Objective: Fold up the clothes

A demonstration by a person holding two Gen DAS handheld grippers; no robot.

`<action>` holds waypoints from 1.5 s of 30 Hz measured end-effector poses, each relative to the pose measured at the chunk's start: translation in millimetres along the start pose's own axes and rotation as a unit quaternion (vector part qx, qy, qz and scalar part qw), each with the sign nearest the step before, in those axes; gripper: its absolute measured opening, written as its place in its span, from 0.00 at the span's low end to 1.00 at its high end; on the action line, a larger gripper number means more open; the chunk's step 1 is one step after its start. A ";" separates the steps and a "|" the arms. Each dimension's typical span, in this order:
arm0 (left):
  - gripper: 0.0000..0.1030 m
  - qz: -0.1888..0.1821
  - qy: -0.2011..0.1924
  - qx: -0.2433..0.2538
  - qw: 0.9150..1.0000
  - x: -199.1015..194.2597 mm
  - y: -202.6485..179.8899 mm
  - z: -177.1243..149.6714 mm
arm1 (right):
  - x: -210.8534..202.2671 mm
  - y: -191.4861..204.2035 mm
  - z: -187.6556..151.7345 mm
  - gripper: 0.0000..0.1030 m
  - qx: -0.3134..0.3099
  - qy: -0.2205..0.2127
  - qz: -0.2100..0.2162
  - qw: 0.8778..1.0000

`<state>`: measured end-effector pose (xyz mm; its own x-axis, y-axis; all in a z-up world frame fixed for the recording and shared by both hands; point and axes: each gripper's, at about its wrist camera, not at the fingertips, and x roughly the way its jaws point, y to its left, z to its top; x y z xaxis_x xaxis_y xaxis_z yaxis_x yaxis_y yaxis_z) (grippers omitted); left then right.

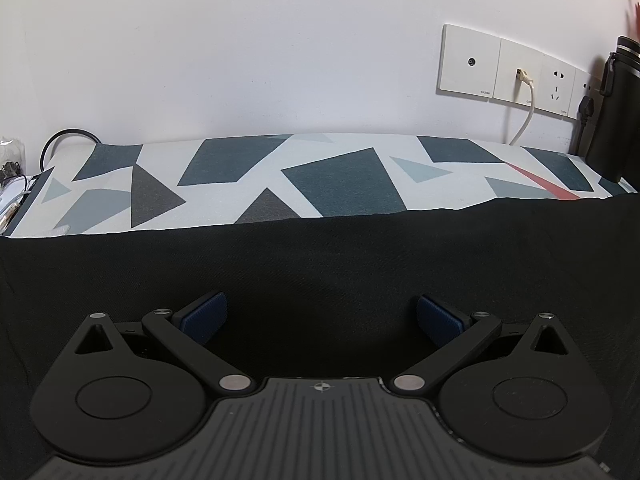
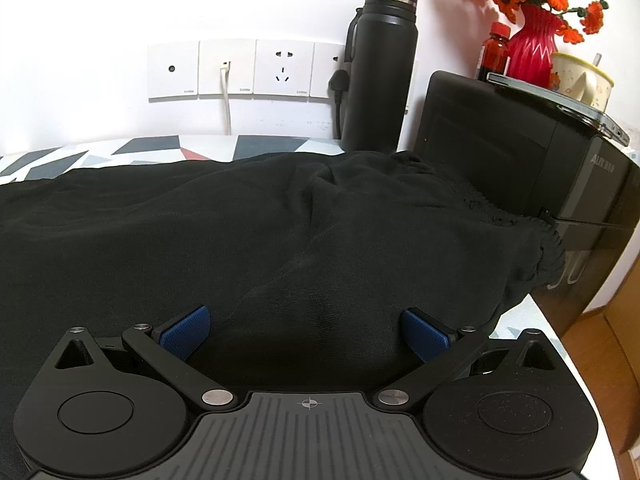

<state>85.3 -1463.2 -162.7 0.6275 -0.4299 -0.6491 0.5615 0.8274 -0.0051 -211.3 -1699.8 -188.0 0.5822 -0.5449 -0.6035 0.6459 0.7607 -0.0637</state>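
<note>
A black garment lies spread across the table, filling the lower half of the left wrist view. In the right wrist view the same black garment shows wrinkles and a gathered elastic hem at its right end. My left gripper hovers low over the cloth, open, nothing between its blue pads. My right gripper is also open just above the cloth, near the garment's right part, blue pads wide apart.
The table wears a cloth with grey, teal and red shapes. Wall sockets with a white cable sit behind. A black flask stands at the back; a black appliance with a red vase stands right. Table's right edge is close.
</note>
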 end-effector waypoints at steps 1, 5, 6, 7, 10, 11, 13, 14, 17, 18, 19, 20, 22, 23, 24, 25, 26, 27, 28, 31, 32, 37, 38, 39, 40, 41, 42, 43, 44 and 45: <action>1.00 0.000 0.000 0.000 1.000 -0.1 0.1 0.0 | 0.0 -0.1 0.0 0.99 0.001 0.000 0.000 1.000; 1.00 0.000 0.000 0.000 1.000 -0.1 0.1 0.0 | 0.2 -0.8 0.3 0.99 0.003 0.001 0.001 1.000; 1.00 0.000 0.000 0.000 1.000 -0.2 0.0 0.0 | 0.1 -0.7 0.2 0.99 0.003 0.000 0.001 1.000; 1.00 0.001 0.000 0.001 1.000 -0.2 -0.1 0.0 | 0.1 -0.5 0.2 0.99 0.002 0.000 0.001 1.000; 1.00 0.001 0.000 0.001 1.000 -0.5 0.2 0.2 | 0.0 0.0 -0.1 0.99 0.002 0.000 -0.001 1.000; 1.00 0.001 0.000 0.001 1.000 -0.6 0.3 0.3 | 0.1 0.3 -0.1 0.99 0.001 -0.001 -0.001 1.000; 1.00 0.001 0.000 0.001 1.000 -0.9 0.3 0.3 | 0.0 1.3 -0.2 0.99 0.000 -0.002 -0.003 1.000; 1.00 0.001 0.000 0.001 1.000 -0.9 0.4 0.3 | -0.1 1.6 -0.3 0.99 -0.002 -0.002 -0.004 1.000; 1.00 0.001 0.000 0.001 1.000 -0.8 0.4 0.3 | -0.4 1.9 -0.3 0.99 -0.003 -0.003 -0.005 1.000; 1.00 0.001 0.001 0.001 1.000 -0.8 0.2 0.3 | -0.5 1.9 -0.2 0.99 -0.002 -0.003 -0.005 1.000; 1.00 0.001 0.001 0.001 1.000 -0.7 0.0 0.3 | -0.4 1.4 -0.2 0.99 -0.001 -0.003 -0.004 1.000; 1.00 0.002 0.001 0.002 1.000 -0.7 -0.6 0.5 | -0.6 1.4 -0.4 0.99 0.000 -0.002 -0.003 1.000; 1.00 0.004 0.003 0.005 1.000 -0.6 -2.0 0.7 | -0.4 0.8 -0.1 0.99 0.003 -0.001 -0.001 1.000; 1.00 0.001 0.006 0.007 1.000 -0.4 -1.3 1.4 | -0.3 0.7 -0.1 0.99 0.004 -0.001 -0.001 1.000; 1.00 -0.004 0.009 0.009 1.000 -0.2 -0.2 2.2 | -0.3 0.6 0.0 0.99 0.005 -0.001 0.000 1.000; 1.00 -0.012 0.013 0.014 1.000 -0.2 1.8 3.2 | -0.2 0.4 0.1 0.99 0.006 0.000 0.000 1.000; 1.00 -0.023 0.016 0.014 1.000 -1.0 4.9 4.0 | 0.0 0.1 0.1 0.99 0.007 0.000 0.001 1.000; 1.00 -0.033 0.018 0.014 0.999 -2.1 8.2 4.7 | 0.1 -0.1 0.2 0.99 0.008 0.000 0.001 1.000; 0.97 -0.041 0.014 0.001 0.999 -8.0 14.1 3.8 | 0.1 -0.1 0.2 0.99 0.008 0.000 0.001 1.000; 0.89 -0.068 -0.026 -0.073 0.995 -43.9 41.8 -4.8 | -0.7 2.9 0.1 0.99 0.001 -0.002 -0.005 1.000; 0.89 -0.083 -0.042 -0.094 0.991 -61.8 52.8 -11.0 | -1.1 4.5 -0.1 0.99 -0.003 -0.004 -0.009 1.000; 0.89 -0.103 -0.098 -0.179 0.974 -150.5 117.7 -60.3 | -1.7 6.4 -0.2 0.99 -0.007 -0.005 -0.012 1.000; 0.89 -0.093 -0.105 -0.198 0.970 -165.4 133.2 -73.3 | -1.4 5.6 -0.1 0.99 -0.005 -0.003 -0.009 1.000; 0.88 -0.083 -0.111 -0.216 0.966 -180.4 148.6 -86.2 | -1.3 5.0 0.2 0.99 -0.004 -0.002 -0.007 1.000; 0.84 -0.069 -0.114 -0.243 0.961 -190.2 166.5 -99.6 | -1.1 4.4 0.6 0.99 -0.003 -0.001 -0.004 1.000; 0.78 -0.054 -0.115 -0.271 0.954 -198.6 185.0 -113.1 | -0.9 3.8 0.9 0.99 -0.003 -0.001 -0.002 1.000; 0.75 -0.039 -0.112 -0.298 0.947 -203.0 203.1 -124.4 | -0.7 3.2 1.2 0.99 -0.002 0.000 0.001 1.000; 0.69 -0.025 -0.107 -0.323 0.940 -206.2 221.0 -135.2 | -0.9 3.1 1.2 0.99 -0.002 0.000 0.001 1.000; 0.59 -0.014 -0.104 -0.342 0.934 -207.3 233.7 -142.4 | -1.2 3.9 0.8 0.99 -0.002 -0.001 0.000 1.000; 0.56 -0.004 -0.102 -0.359 0.928 -207.8 244.9 -148.6 | -1.6 4.8 0.4 0.99 -0.003 -0.003 -0.002 1.000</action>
<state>12.2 -1117.6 -142.1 0.7544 -0.4368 -0.4900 0.1092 0.8196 -0.5625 -208.9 -1695.4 -187.0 0.5823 -0.5496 -0.5990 0.6449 0.7610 -0.0713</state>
